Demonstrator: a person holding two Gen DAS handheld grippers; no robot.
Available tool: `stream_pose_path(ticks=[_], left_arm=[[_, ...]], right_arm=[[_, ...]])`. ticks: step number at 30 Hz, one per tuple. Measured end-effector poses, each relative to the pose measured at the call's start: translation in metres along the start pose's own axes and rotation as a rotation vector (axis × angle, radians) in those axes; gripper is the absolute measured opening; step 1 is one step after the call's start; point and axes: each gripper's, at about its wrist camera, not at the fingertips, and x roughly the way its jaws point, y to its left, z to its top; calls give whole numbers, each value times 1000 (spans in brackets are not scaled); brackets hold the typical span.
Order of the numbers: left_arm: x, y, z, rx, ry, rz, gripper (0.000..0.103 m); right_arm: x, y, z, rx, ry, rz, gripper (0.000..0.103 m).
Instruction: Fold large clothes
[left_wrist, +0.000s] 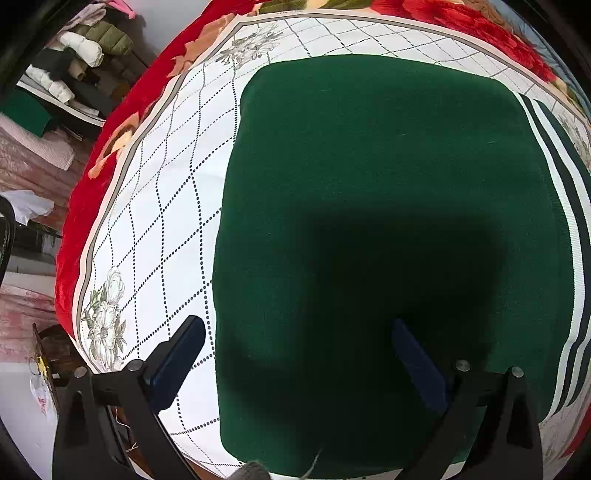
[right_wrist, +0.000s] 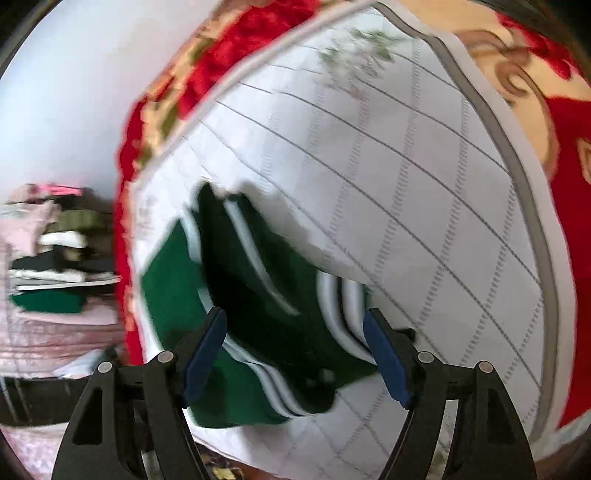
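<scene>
A dark green garment (left_wrist: 369, 221) lies folded flat on a white quilted cloth (left_wrist: 159, 206). White and dark stripes (left_wrist: 565, 206) run along its right edge. My left gripper (left_wrist: 299, 332) hovers open above its near part, with nothing between the blue pads. In the blurred right wrist view the same garment (right_wrist: 236, 384) lies at lower left, with a striped dark green part (right_wrist: 266, 280) raised above it. My right gripper (right_wrist: 295, 328) is open around that striped part, and the pads do not touch it.
A red floral blanket (left_wrist: 110, 162) lies under the white cloth (right_wrist: 424, 184) and rims it. Stacked folded clothes (left_wrist: 81, 48) sit on a shelf at the left, also in the right wrist view (right_wrist: 55, 266). A white wall (right_wrist: 74, 92) stands behind.
</scene>
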Motion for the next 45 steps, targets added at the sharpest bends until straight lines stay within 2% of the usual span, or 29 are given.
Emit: stream_pose_path(ticks=[1,3,5,7,8,10,12,14,16,17,19,20,22,23,24,25,26,27,30,32,36,39,42,43,45], left_arm=[[0,0,-1,-2,-1,0,103],[1,1,0,-4,-2,2,103],[1,0,0,-3,-1,6,103],[1,0,1,0,3,9,103],[1,0,1,1,5,8,103],[1,2,1,2,0,2,103],[1,4,1,-4,-4,-19,103],[2,5,1,-10,2,-29,103],[6,5,1,-12,23,-30,103],[8,7,1,-26,39,-36,103],[9,16,1,-57,71,-42,103],[5,24,1,-74,79,-31,103],[-4,39,2,-103,73,-32,103],[-13,53,2,-134,57,-45,103],[-18,61,3,-152,44,-54,103],[-24,72,4,-175,26,-69,103],[-29,85,6,-205,3,-92,103],[-29,92,7,-218,-8,-108,103],[-13,107,19,-238,-18,-189,103],[8,107,31,-236,10,-290,103],[28,95,45,-199,18,-440,103],[37,84,52,-159,24,-543,103],[43,76,55,-137,50,-626,103],[45,77,57,-132,55,-636,103],[48,77,60,-116,66,-664,103]], right_arm=[[8,8,1,-34,44,42,79],[42,20,-1,-88,187,111,79],[75,24,-5,-110,293,137,77],[104,27,-12,-109,367,157,22],[108,30,-14,-109,382,155,5],[95,43,-17,-128,345,186,3],[77,49,-18,-135,297,182,3],[69,37,-20,-79,266,115,2],[85,8,-20,-5,286,-19,2],[96,-5,-19,32,310,-53,2],[109,-14,-14,51,359,-64,2],[109,-8,-9,20,379,-69,2],[104,5,-1,-43,401,-65,9],[99,10,3,-69,398,-76,19],[91,14,10,-95,381,-77,40],[82,17,18,-118,358,-64,55],[78,18,24,-129,344,-52,89],[74,18,32,-144,328,-24,103],[79,18,51,-183,314,21,103],[97,19,63,-213,332,55,103],[139,16,67,-277,398,43,103],[162,13,66,-279,463,107,103],[168,10,66,-257,497,165,103],[173,11,66,-233,517,215,103],[176,15,60,-227,534,224,103]])
